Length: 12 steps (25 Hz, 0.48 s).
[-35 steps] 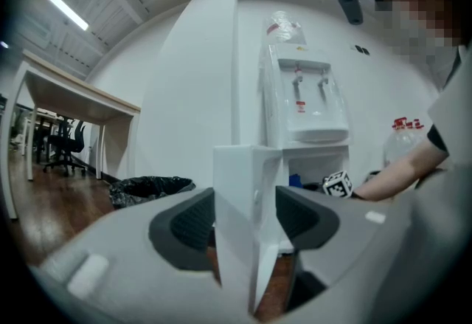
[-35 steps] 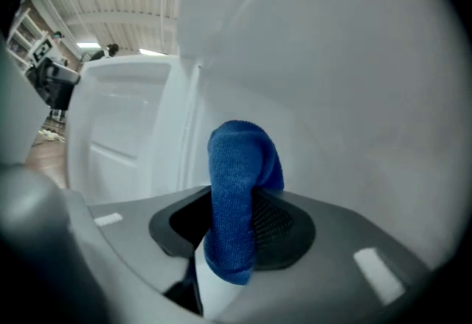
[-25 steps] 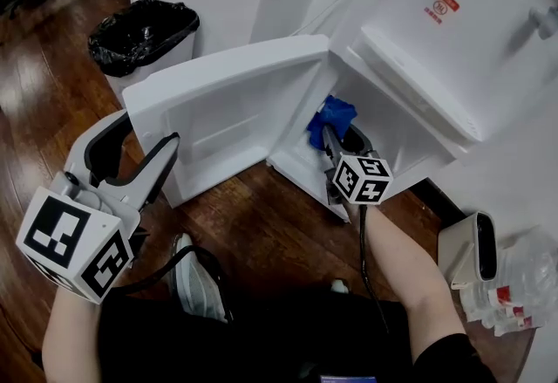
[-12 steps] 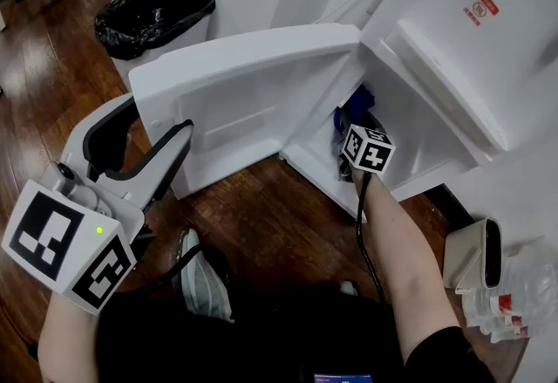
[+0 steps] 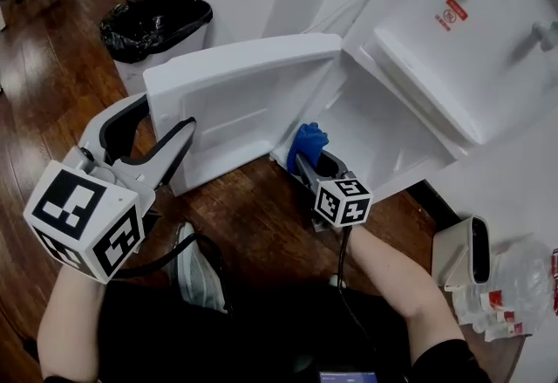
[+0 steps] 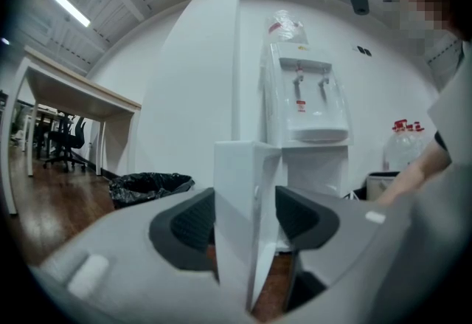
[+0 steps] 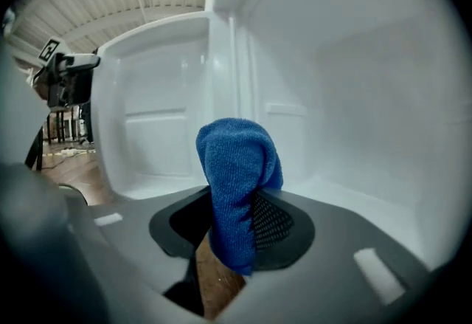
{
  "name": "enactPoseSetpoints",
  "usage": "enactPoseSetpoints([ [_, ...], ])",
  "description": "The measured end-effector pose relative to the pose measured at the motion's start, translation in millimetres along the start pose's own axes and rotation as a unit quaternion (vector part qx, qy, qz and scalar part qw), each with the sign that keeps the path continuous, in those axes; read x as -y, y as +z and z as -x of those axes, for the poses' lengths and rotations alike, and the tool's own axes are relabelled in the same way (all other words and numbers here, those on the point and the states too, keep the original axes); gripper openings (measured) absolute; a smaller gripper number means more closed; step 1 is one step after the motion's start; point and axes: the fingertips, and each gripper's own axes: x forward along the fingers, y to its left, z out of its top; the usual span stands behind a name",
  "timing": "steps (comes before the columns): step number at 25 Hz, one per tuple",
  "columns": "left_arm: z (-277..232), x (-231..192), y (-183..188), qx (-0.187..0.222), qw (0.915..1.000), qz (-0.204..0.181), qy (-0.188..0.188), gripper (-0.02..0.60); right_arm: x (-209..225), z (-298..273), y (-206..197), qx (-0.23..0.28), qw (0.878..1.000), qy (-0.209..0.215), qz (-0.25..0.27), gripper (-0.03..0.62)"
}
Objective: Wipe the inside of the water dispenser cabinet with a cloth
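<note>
left claw (image 6: 247,221) grips one door (image 5: 235,102); right claw (image 7: 234,226), one cloth (image 7: 236,164).

Blue cloth (image 7: 236,175): soft, matt, finely looped weave. White door (image 5: 235,102) and cabinet interior (image 7: 354,116): smooth moulded plastic with a faint sheen. Wooden floor (image 5: 261,215): dark boards, glossy, showing reflections. Black bin liner (image 5: 157,19): thin plastic film, crinkled and shiny. On the right gripper (image 7: 236,221): matt grey plastic shell; pads (image 7: 276,223) black, rubbery-looking, finely dimpled.
</note>
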Motion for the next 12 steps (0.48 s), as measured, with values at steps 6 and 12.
enactPoseSetpoints([
  [6, 2.0, 0.8, 0.9, 0.0, 1.0, 0.007, -0.007, 0.255, -4.1, -14.1, 9.7, 0.073, 0.993, -0.088, 0.03, 0.141],
  [12, 1.7, 0.6, 2.8, 0.001, 0.9999, 0.009, -0.013, 0.255, -4.8, -42.8, -24.4, 0.018, 0.981, -0.179, 0.073, 0.141],
])
